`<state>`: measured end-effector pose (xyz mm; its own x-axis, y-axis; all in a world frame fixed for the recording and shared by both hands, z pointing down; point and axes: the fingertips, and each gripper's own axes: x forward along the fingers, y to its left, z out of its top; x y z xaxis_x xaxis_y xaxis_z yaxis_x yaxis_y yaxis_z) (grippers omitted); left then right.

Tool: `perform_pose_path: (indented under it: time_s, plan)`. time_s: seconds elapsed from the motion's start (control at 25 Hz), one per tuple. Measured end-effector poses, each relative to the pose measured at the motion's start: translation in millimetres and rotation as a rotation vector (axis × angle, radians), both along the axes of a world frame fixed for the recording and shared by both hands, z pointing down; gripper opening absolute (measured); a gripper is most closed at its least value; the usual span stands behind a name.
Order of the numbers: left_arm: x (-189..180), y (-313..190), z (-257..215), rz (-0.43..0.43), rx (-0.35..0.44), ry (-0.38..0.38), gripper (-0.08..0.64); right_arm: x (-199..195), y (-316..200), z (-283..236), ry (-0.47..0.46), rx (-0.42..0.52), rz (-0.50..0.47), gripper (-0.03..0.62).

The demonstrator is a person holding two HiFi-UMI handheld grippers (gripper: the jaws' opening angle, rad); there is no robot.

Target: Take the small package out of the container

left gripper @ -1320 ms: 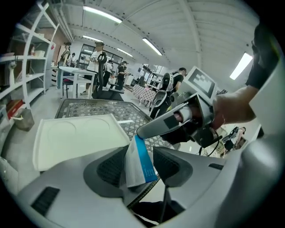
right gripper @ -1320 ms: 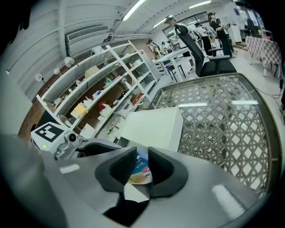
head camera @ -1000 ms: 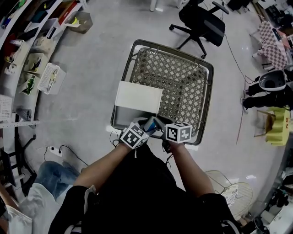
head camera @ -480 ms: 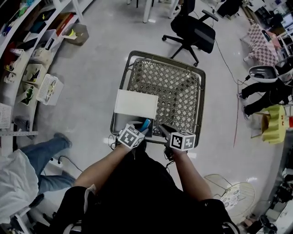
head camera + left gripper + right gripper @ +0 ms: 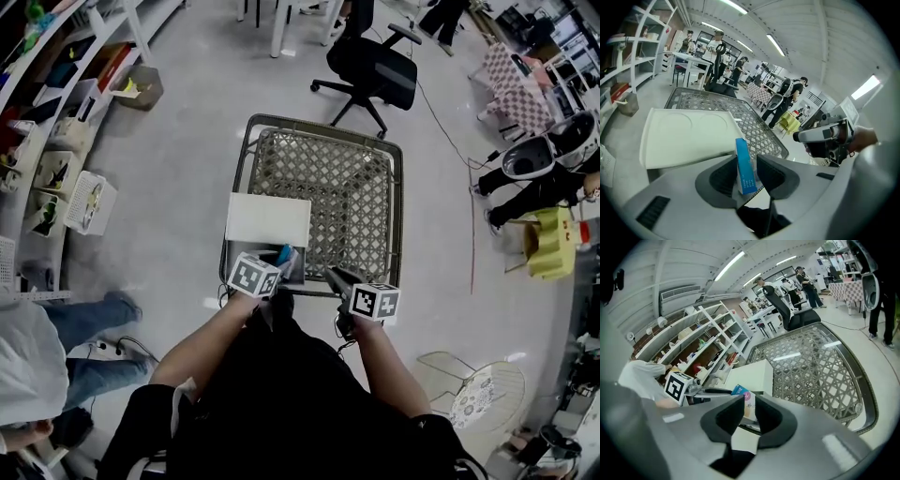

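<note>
1. The left gripper view shows what the head view barely gives. The left gripper (image 5: 746,159) has its jaws clamped on the small blue cardboard package (image 5: 745,171), which stands upright between the pads. These jaws have just been closing with the package between them.
2. The right gripper view looks out between the parted, empty jaws of the right gripper (image 5: 750,401) at that same package (here its printed face shows).
3. In the head view the package hangs over the near left corner of the grey-rimmed lattice container (image 5: 328,128). It is just this side of a flat white panel (image 5: 268,219) lying across the container's left part.
4. The right gripper points at the near rim, beside the left gripper and apart from the package.
5. A black office chair (image 5: 373,67) stands beyond the far rim and white shelving (image 5: 42,112) runs along the left. Pale floor (image 5: 187,150) lies between the shelving and the container.
</note>
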<state>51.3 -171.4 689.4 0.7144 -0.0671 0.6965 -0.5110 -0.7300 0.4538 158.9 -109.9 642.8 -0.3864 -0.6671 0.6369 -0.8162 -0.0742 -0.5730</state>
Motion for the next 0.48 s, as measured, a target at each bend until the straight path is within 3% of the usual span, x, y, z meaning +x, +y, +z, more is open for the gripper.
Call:
perform_pose_path:
  time_s: [0.24,0.48]
  plan:
    - [-10,-6,10,0.013,-0.041,0.006,0.153,-6,7,-4,-0.003,0.001,0.028,0.081]
    - [-7,-8,37,0.066,0.011,-0.118,0.151,-12,14,-4,-0.014,-0.002,-0.003,0.081]
